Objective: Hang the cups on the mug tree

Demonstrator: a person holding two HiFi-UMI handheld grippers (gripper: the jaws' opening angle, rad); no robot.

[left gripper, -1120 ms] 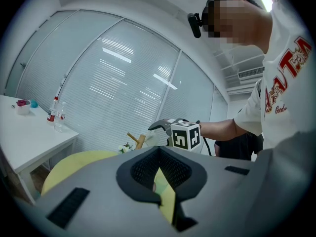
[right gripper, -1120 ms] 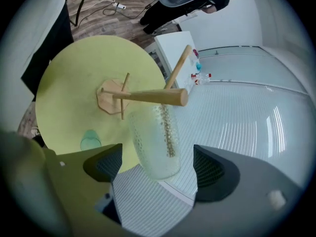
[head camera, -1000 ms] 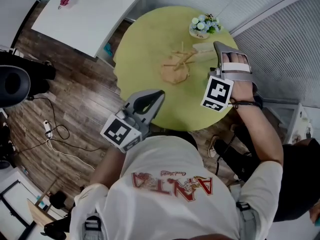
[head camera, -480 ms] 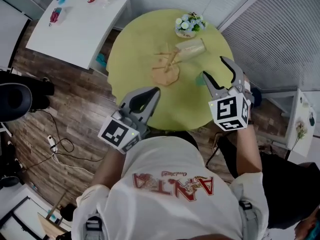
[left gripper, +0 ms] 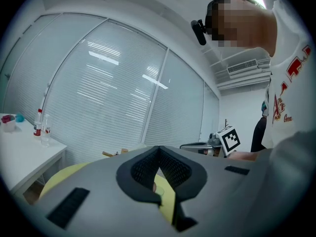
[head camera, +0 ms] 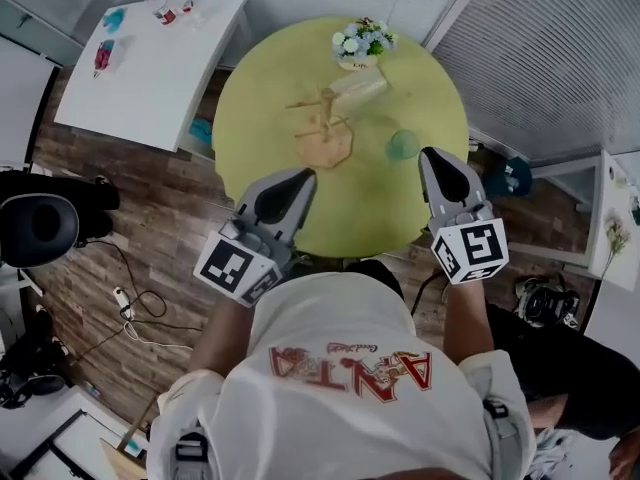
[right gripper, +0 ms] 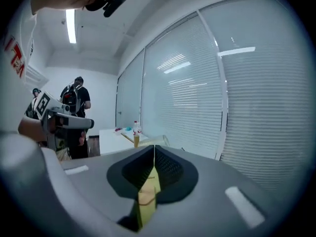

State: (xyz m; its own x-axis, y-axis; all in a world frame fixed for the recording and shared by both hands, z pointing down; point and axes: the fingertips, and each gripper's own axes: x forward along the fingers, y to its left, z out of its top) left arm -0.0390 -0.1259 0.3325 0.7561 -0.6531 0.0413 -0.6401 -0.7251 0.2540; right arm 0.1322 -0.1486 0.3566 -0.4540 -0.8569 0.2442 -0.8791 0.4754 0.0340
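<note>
1. Flower pot (head camera: pixel 361 43) at the round table's (head camera: pixel 250 98) far edge. A white desk (head camera: pixel 150 68) carrying bottles (head camera: pixel 166 8) stands off the left edge.
2. Wooden mug tree (head camera: pixel 325 140) near table centre, with a pale cup (head camera: pixel 357 86) tilted at its far branches.
3. Green cup (head camera: pixel 403 145) stands toward the right edge, just ahead of the right gripper (head camera: pixel 430 155).
4. Left gripper (head camera: pixel 306 174) over the near edge, jaws together, empty.
5. Right gripper's jaws have just been closing; the tips meet with nothing between.
</note>
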